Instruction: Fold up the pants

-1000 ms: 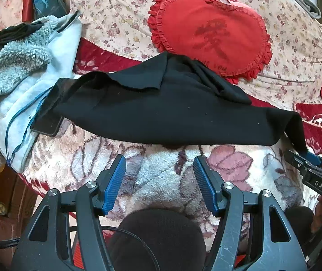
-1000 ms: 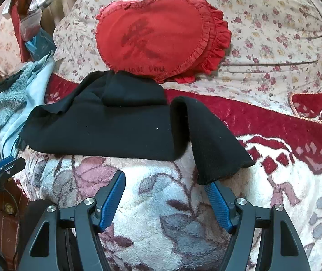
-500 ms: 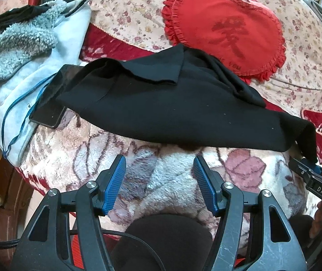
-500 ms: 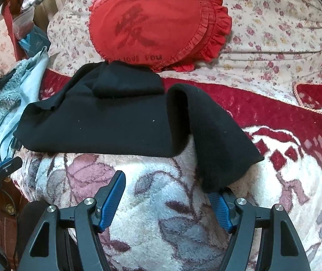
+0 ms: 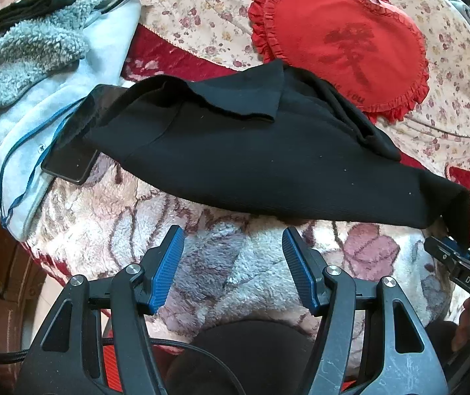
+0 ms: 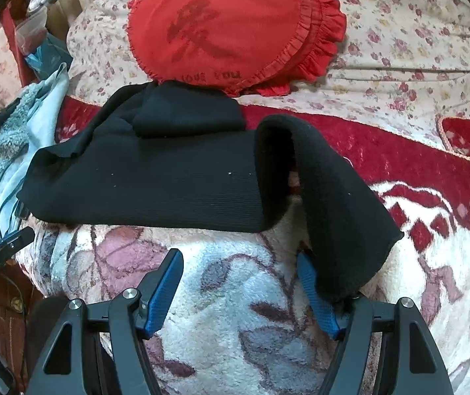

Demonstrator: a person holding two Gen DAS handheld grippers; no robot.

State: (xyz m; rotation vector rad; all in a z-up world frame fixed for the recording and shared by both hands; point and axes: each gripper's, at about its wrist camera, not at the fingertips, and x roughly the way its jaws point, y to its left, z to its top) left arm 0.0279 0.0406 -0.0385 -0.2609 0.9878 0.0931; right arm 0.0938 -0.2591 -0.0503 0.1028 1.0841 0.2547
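The black pants [image 5: 254, 158] lie folded and bunched across the flowered fleece blanket [image 5: 109, 230], also in the right wrist view [image 6: 155, 181]. My left gripper [image 5: 233, 268] is open and empty, just short of the pants' near edge. My right gripper [image 6: 239, 289] is open; a raised fold of the pants' right end [image 6: 340, 217] drapes over its right finger [image 6: 317, 302]. The right gripper also shows at the right edge of the left wrist view [image 5: 458, 263], under the cloth corner.
A red heart-shaped cushion [image 5: 343, 39] lies behind the pants on a flowered quilt [image 6: 399, 42]. A grey fleece garment [image 5: 20, 75] and a dark phone [image 5: 73, 138] lie at the left, partly under the pants. The bed's edge drops off at the lower left.
Both grippers have moved closer to the pants. The pants' right end has come to lie over my right gripper's right finger and looks lifted higher.
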